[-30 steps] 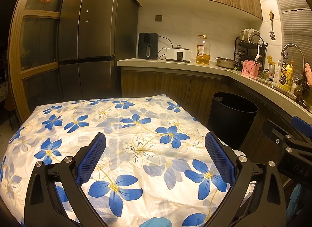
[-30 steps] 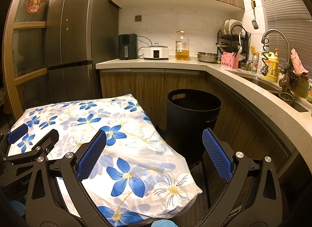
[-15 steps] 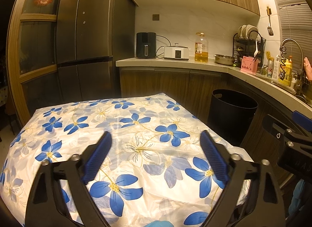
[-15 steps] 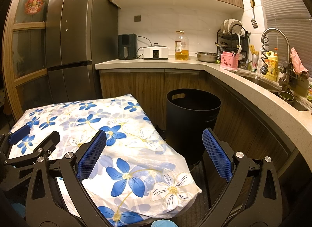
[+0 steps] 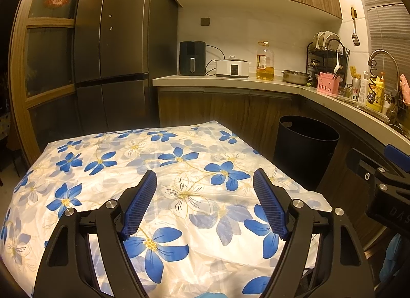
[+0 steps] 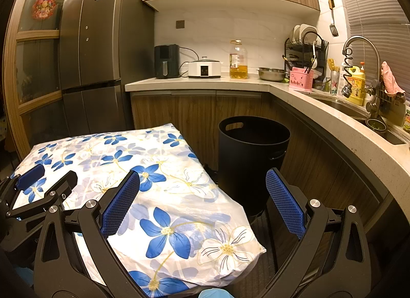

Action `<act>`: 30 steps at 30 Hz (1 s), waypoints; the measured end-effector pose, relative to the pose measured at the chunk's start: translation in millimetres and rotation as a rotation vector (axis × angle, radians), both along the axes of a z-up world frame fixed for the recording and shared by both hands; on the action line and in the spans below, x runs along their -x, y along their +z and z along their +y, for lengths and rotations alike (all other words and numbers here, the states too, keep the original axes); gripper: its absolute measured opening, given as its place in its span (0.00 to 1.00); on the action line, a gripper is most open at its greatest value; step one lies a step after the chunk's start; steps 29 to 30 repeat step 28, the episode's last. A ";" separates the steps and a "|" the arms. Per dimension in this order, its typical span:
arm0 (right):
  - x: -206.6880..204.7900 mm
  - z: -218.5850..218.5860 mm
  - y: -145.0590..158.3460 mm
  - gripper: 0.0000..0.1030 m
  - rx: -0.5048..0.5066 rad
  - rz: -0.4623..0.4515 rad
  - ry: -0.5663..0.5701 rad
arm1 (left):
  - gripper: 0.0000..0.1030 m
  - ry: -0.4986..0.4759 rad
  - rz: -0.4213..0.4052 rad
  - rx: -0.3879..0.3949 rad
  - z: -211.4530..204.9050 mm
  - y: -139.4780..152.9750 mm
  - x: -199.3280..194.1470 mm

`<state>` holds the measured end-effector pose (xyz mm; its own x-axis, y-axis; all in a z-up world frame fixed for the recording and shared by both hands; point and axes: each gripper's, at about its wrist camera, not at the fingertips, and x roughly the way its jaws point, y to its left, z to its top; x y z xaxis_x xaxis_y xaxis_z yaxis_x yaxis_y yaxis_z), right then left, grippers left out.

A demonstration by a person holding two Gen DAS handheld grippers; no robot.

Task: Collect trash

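— What's in front of you?

— A kitchen under warm light. A table covered with a white cloth printed with blue flowers (image 5: 179,159) fills the middle. Nothing lies on the cloth that I can see.

— And the tools?

— The left gripper (image 5: 205,205) hovers over the near part of the cloth, its two blue-padded fingers (image 5: 139,203) spread wide with nothing between them. The right gripper (image 6: 202,203) is beside it, toward the table's right edge, likewise parted wide and empty. From the right wrist view the left gripper shows at the far left, above the cloth.

— Where is the trash?

— I can't make out any loose trash in either view. A black round bin (image 6: 252,159) with a handle cut-out stands on the floor, just beside the table's right corner, against the wooden cabinets. It's open on top; its inside is too dark to read.

— What else?

— A tall dark fridge (image 5: 115,49) behind the table. Along the counter (image 6: 205,83): a black air fryer (image 6: 166,61), a white cooker (image 6: 204,68), a bottle of oil (image 6: 238,60), a steel bowl (image 6: 272,74), a pink caddy (image 6: 301,79), a dish rack (image 6: 305,42), then a tap (image 6: 362,49) over the sink.
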<state>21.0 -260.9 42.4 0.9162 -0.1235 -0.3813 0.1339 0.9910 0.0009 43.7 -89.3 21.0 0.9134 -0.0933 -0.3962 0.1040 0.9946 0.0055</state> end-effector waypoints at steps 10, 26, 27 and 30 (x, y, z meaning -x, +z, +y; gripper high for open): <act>1.0 -1.9 0.4 0.95 0.000 -0.001 0.000 | 0.76 0.002 0.000 -0.005 -1.4 -0.2 0.5; -0.4 2.7 2.3 0.95 -0.002 -0.005 -0.002 | 0.91 0.021 -0.038 -0.027 -4.6 6.2 6.0; -0.8 3.5 2.4 0.95 -0.003 -0.005 -0.002 | 0.91 0.017 -0.036 -0.019 -3.3 6.7 6.0; -0.1 2.1 2.3 0.95 -0.003 -0.005 -0.001 | 0.91 0.018 -0.035 -0.015 -3.2 7.3 6.1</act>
